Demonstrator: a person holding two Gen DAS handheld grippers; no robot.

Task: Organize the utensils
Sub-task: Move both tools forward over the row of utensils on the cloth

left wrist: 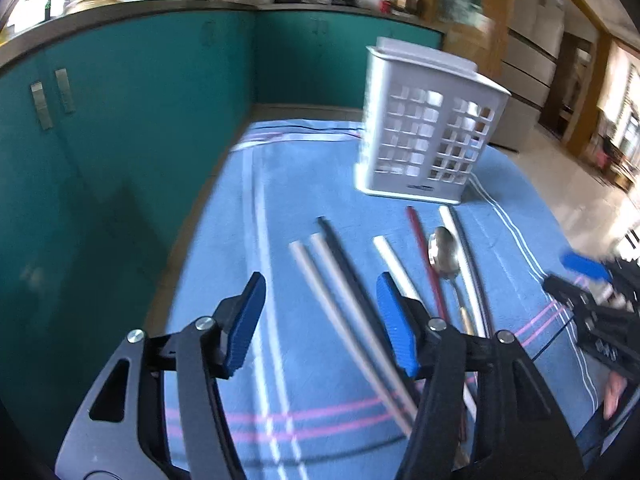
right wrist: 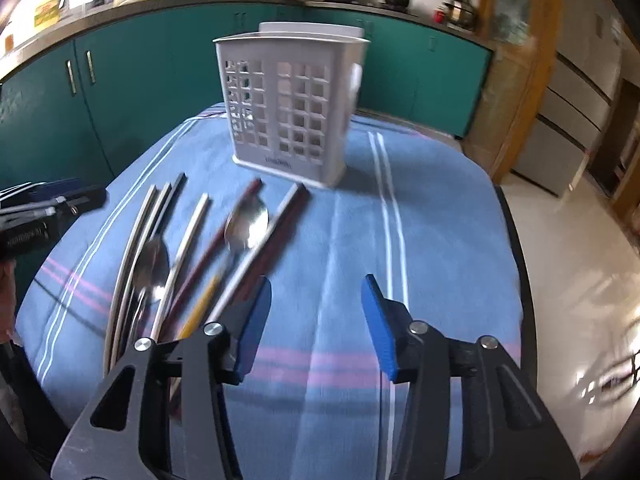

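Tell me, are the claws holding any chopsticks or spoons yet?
No. The left claw and right claw are both open and hold nothing; chopsticks and spoon lie on the cloth.

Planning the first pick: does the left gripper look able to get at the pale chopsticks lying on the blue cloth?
Probably yes: the left gripper is open and empty, the pale chopsticks lie uncovered just ahead of it.

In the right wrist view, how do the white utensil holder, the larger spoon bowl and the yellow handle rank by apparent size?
1. White utensil holder, clearly largest.
2. Spoon bowl.
3. Yellow handle, longer but thinner; its place against the bowl is unsure, as it lies nearer the camera.
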